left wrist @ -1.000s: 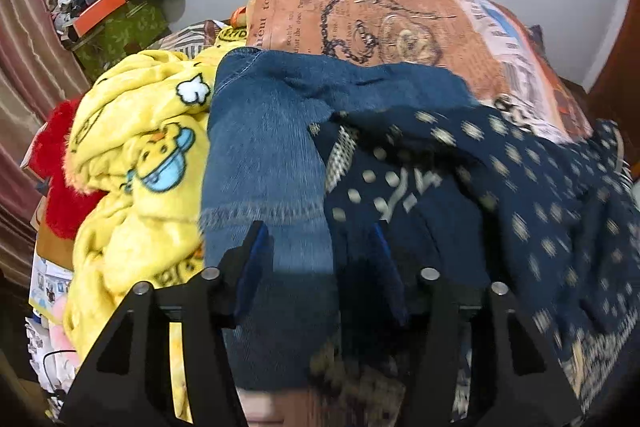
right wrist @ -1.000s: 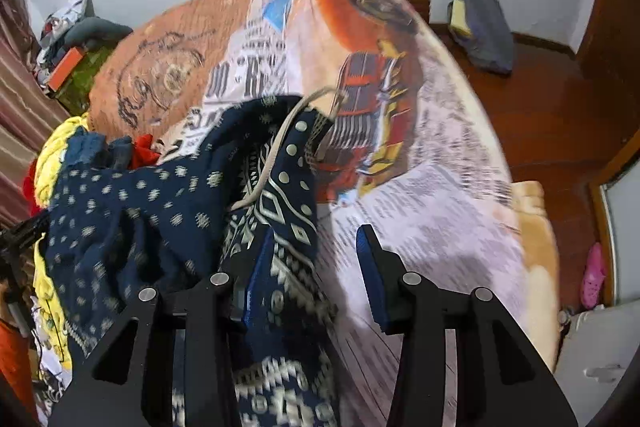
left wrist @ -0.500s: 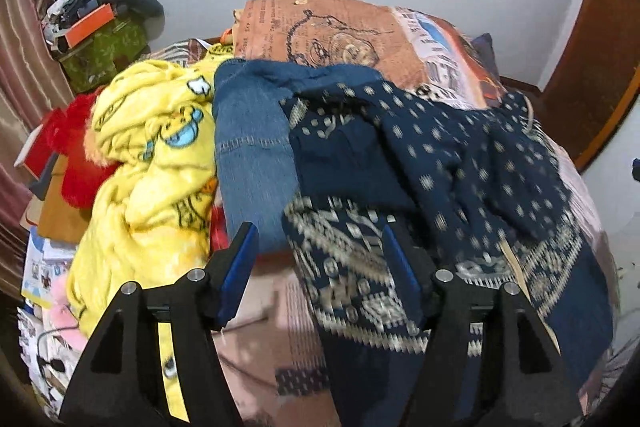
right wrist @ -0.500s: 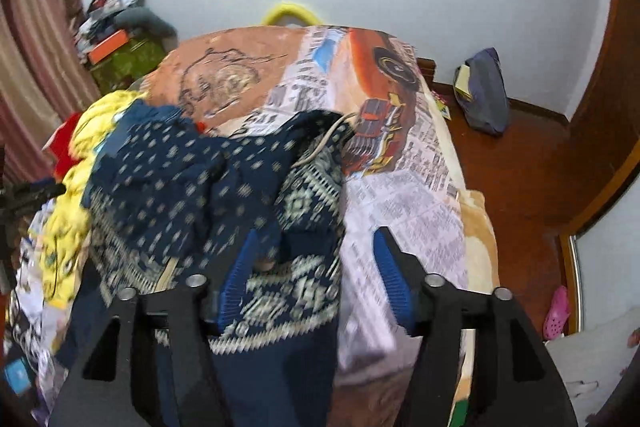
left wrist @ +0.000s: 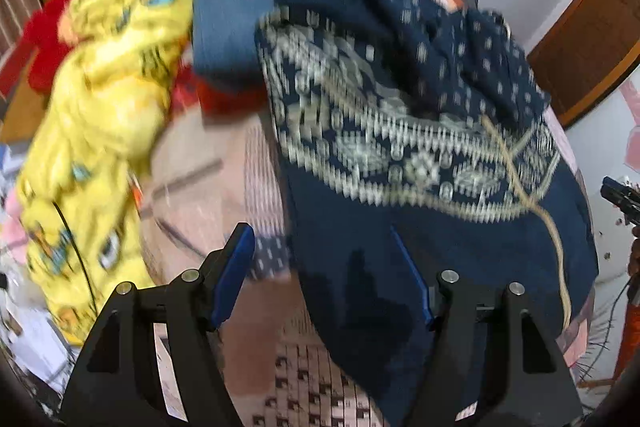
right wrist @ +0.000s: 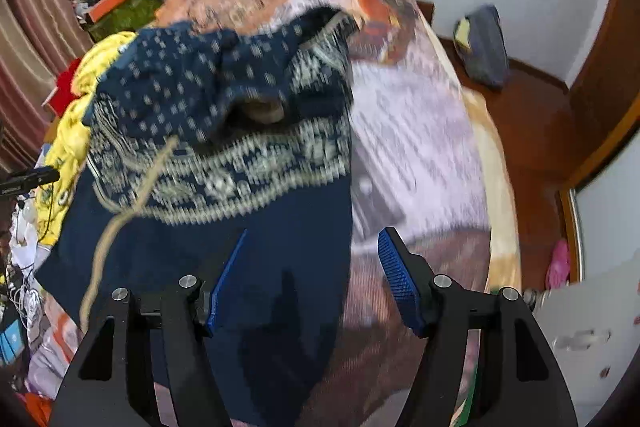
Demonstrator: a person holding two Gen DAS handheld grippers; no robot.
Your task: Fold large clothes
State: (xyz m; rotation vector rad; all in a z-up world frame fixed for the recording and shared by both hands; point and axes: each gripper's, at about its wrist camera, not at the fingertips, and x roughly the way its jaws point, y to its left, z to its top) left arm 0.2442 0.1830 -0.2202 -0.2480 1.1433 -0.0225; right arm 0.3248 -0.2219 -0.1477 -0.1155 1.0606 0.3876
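A large navy garment with a cream patterned band and a tan drawstring (left wrist: 420, 163) lies bunched on the printed bedspread (left wrist: 208, 195); it also shows in the right wrist view (right wrist: 224, 163). My left gripper (left wrist: 324, 267) is open over the garment's lower left edge, its right finger above the plain navy cloth. My right gripper (right wrist: 316, 267) is open over the garment's lower right edge, its left finger above navy cloth and its right finger above the bedspread (right wrist: 412, 147). Neither holds anything. Both views are motion-blurred.
A yellow cartoon blanket (left wrist: 104, 99), blue jeans (left wrist: 228, 23) and red cloth (left wrist: 44, 39) are piled at the bed's left. A cluttered green box (right wrist: 120, 15) stands by the curtain. A dark bag (right wrist: 480, 47) lies on the wooden floor at right.
Both grippers have pulled back toward the near edge of the bed. The garment's plain navy lower part now lies spread under the fingers. The jaws stay open.
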